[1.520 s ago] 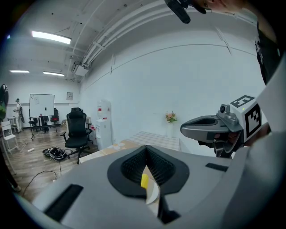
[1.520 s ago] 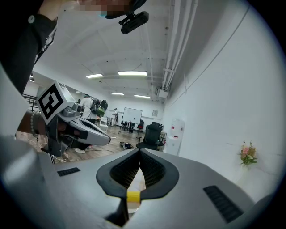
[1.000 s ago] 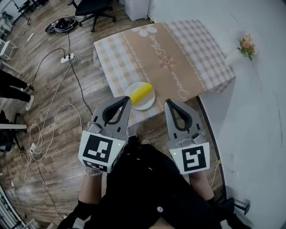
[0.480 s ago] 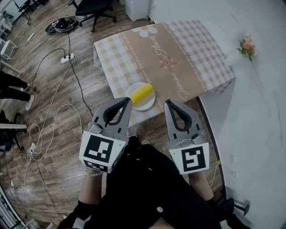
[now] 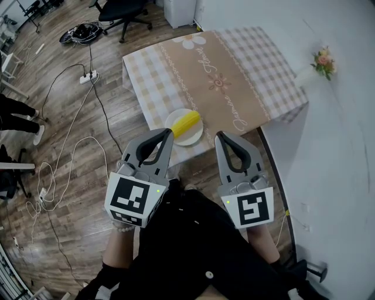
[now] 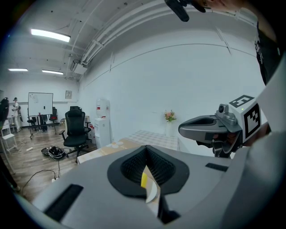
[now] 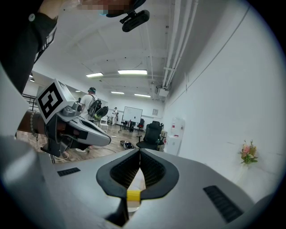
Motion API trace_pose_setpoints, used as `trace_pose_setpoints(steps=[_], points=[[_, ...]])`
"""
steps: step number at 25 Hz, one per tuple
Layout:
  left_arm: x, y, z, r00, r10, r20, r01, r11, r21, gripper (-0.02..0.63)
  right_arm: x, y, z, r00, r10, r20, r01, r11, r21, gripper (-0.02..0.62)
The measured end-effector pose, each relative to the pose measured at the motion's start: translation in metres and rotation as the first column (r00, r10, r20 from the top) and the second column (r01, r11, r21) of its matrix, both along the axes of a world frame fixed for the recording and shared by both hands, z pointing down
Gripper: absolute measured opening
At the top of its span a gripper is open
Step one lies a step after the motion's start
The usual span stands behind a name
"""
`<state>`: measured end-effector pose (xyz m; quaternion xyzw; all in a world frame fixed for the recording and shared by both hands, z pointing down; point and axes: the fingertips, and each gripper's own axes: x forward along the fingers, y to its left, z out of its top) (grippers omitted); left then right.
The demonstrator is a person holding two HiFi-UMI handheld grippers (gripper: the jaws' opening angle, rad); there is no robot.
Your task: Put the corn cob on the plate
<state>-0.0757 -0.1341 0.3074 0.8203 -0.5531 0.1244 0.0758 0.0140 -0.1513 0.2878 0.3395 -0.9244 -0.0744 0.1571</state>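
The yellow corn cob (image 5: 185, 123) lies on a white plate (image 5: 177, 136) near the front edge of the checked tablecloth (image 5: 217, 82) in the head view. Both grippers hover short of the table, nearer the person. My left gripper (image 5: 167, 133) is shut and empty, its tip just left of the plate's near rim. The right gripper (image 5: 221, 137) is shut and empty too, just right of the plate. Through the left gripper's closed jaws a sliver of the cob (image 6: 144, 180) and plate (image 6: 152, 193) shows. A yellow bit of cob (image 7: 133, 195) peeks below the right gripper's closed jaws.
A small vase of flowers (image 5: 323, 60) stands at the right, beyond the table. Cables (image 5: 70, 146) and a power strip (image 5: 89, 75) lie on the wooden floor to the left. An office chair (image 5: 120, 10) stands at the back.
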Motion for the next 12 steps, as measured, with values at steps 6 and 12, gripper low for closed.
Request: trace_pose_setpoints(steps=[6, 12], points=[[0.0012, -0.0006, 0.0013, 1.0, 0.003, 0.002, -0.003, 1.0, -0.001, 0.014, -0.0001, -0.0001, 0.0015, 1.0, -0.001, -0.001, 0.001, 1.0, -0.002, 0.041], [0.0023, -0.0003, 0.0001, 1.0, 0.003, 0.001, -0.003, 1.0, 0.001, 0.014, 0.0011, 0.0003, 0.0013, 1.0, -0.001, -0.008, 0.001, 1.0, -0.005, 0.041]])
